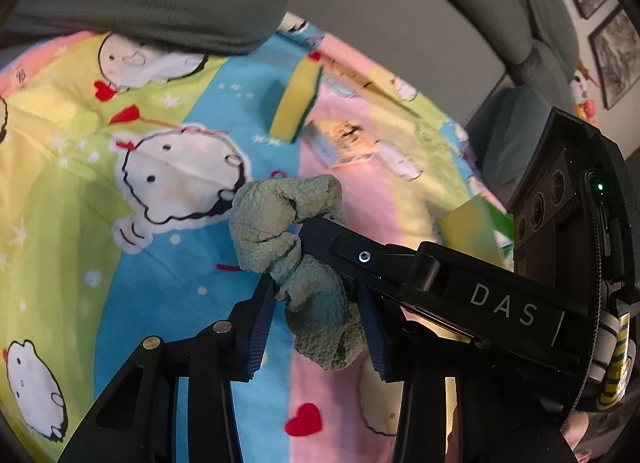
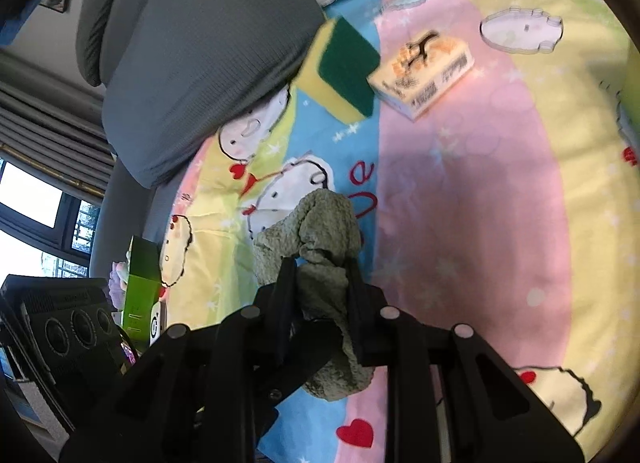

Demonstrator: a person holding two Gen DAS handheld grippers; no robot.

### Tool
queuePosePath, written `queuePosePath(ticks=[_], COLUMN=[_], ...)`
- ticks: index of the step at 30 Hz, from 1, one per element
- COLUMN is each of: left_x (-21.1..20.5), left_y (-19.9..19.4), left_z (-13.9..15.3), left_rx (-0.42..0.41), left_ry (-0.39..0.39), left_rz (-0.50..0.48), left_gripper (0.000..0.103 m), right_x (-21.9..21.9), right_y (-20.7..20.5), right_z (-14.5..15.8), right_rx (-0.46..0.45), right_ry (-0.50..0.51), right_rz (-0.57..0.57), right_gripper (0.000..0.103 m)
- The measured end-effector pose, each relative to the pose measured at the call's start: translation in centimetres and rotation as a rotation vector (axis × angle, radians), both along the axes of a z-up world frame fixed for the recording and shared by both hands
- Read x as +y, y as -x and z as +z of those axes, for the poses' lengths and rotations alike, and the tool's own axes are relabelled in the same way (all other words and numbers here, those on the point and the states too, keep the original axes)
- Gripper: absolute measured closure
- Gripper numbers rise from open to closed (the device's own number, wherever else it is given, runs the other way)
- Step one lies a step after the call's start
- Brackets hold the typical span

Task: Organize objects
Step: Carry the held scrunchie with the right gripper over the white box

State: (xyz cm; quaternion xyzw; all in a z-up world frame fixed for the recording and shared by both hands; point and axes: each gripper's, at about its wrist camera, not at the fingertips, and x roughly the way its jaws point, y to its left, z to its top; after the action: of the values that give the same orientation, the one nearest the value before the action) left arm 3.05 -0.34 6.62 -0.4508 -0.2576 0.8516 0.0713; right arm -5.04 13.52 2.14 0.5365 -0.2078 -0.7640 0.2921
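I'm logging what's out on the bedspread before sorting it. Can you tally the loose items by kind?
Green fuzzy cloth, held between both grippers, left gripper and right gripper: 1
Yellow and green sponge: 1
Small printed box: 1
Green carton: 1
Total: 4

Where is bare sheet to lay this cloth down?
Free: the pink stripe right of the green cloth, below the small box. Crowded: the top, where the sponge meets the box beside the grey pillow.
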Motion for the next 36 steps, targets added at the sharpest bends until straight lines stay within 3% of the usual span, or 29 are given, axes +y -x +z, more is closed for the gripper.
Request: queuePosePath(ticks=[7, 17, 20, 27, 31, 36], left_x=[1.4, 4.7, 6.2, 12.8, 15.9, 18.9], left_y=[-1.4, -1.9, -1.4, 0.0, 0.0, 0.5], left_z=[3.5, 7.2, 8.4, 12.1, 11.8, 11.0], left_rx=[0.134, 0.283, 0.308, 0.387, 0.420, 0.406], left_ry=[0.013, 0.000, 0.008, 0.128, 0.099, 0.055], left_rz=[-0.026, -0.141, -0.201, -0.407, -0.473, -0.548], left_gripper=[0.061, 0.061, 0.061, 0.061, 0.061, 0.061], right_x=[1.5, 5.0, 6.3, 12.6, 16.2, 19.3], right_y=[-1.9, -4.4, -4.8, -5.8, -6.9, -7.5], right_z=[4.0, 8.7, 9.6, 11.7, 12.1, 11.5], right_rx=[0.136, 0.296, 0.329, 0.408, 0.425, 0.397], right_ry=[0.022, 0.032, 0.032, 0.097, 0.111, 0.056], right_rz=[-0.024, -0.110, -0.146, -0.315, -0.413, -0.503], right_gripper=[0.079, 0.078, 0.078, 0.078, 0.078, 0.078])
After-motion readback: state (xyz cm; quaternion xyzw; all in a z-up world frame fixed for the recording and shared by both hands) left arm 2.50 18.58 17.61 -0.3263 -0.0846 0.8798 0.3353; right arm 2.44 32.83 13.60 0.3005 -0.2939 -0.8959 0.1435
